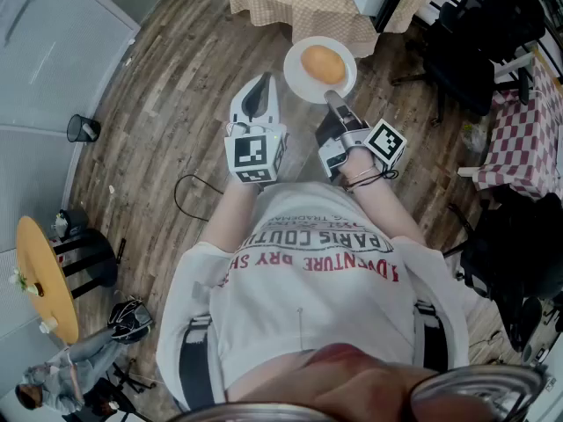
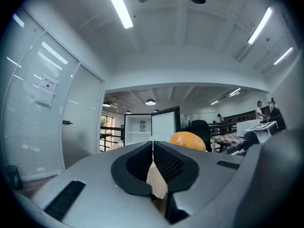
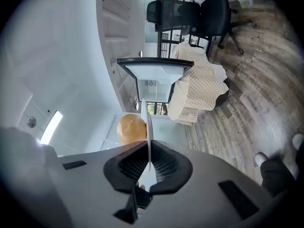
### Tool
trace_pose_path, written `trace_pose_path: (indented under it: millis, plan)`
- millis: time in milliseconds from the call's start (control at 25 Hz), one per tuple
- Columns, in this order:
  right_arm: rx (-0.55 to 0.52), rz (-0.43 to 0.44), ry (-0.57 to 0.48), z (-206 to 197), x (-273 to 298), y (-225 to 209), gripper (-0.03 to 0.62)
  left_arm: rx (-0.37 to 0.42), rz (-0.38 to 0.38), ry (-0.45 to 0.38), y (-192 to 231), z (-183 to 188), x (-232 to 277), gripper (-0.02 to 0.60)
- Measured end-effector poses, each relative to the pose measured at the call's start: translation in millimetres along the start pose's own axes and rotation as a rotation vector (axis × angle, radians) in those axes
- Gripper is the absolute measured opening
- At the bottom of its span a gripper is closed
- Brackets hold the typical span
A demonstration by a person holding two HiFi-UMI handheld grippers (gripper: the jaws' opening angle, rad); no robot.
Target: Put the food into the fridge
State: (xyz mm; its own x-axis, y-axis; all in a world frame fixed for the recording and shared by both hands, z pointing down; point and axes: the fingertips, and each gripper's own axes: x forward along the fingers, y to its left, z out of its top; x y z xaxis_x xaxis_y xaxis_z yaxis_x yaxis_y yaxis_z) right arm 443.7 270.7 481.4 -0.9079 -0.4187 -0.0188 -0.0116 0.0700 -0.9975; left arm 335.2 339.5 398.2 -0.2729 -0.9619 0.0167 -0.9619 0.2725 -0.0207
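A white plate (image 1: pixel 303 82) carrying a round orange bun (image 1: pixel 323 63) hangs over the wooden floor in front of me. My right gripper (image 1: pixel 332 98) is shut on the plate's near rim. In the right gripper view the plate (image 3: pixel 148 122) shows edge-on between the pads, with the bun (image 3: pixel 131 128) to its left. My left gripper (image 1: pixel 257 90) is beside it to the left, shut and holding nothing. The fridge (image 2: pixel 152 126) stands ahead with its door open; it also shows in the right gripper view as the fridge (image 3: pixel 154 77). From the left gripper (image 2: pixel 153 148) the bun (image 2: pixel 188 139) peeks over the jaw.
A table under a beige checked cloth (image 1: pixel 299 3) stands just beyond the plate, next to the fridge. Black office chairs (image 1: pixel 457 55) and a red-checked table (image 1: pixel 528 130) are at the right. A bin (image 1: pixel 82 128), a round yellow table (image 1: pixel 40 280) and a floor cable (image 1: pixel 189 192) lie left.
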Motion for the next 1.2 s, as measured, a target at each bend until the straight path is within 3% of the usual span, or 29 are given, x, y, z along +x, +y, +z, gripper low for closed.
trace_pose_path:
  millis: [720, 1200]
  plan:
    - [0.024, -0.017, 0.031, 18.1, 15.1, -7.7, 0.034, -0.017, -0.011, 0.055, -7.0, -14.8, 26.5, 0.028]
    - [0.054, -0.024, 0.052, 30.4, 62.1, -17.6, 0.034, -0.015, -0.006, 0.082, 17.3, -21.2, 66.6, 0.028]
